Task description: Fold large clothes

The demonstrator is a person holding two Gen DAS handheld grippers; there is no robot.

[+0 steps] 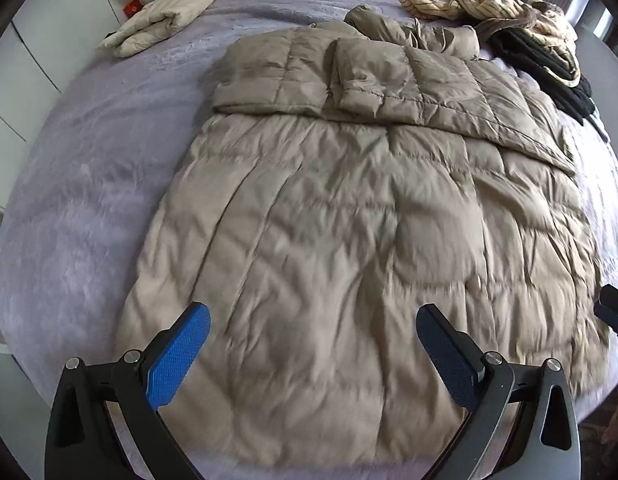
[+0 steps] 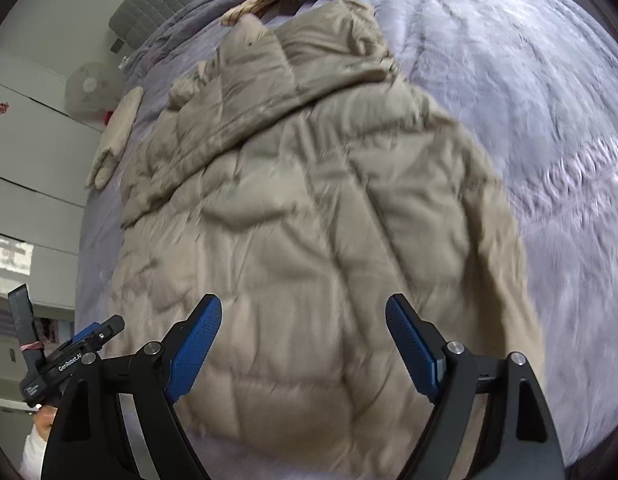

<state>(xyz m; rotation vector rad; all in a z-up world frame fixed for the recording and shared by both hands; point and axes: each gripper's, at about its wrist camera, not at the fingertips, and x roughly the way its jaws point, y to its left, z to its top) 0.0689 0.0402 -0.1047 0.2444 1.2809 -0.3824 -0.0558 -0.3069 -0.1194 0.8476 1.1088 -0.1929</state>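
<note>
Above the puffer coat (image 1: 329, 240) — left gripper (image 1: 313, 344) spread wide, empty | right gripper (image 2: 303, 340) spread, empty

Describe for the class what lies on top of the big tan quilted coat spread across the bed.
Both sleeves are folded across the upper part of the tan quilted coat: one sleeve and another sleeve. The coat's chest beneath them is covered, so it cannot be seen.
</note>
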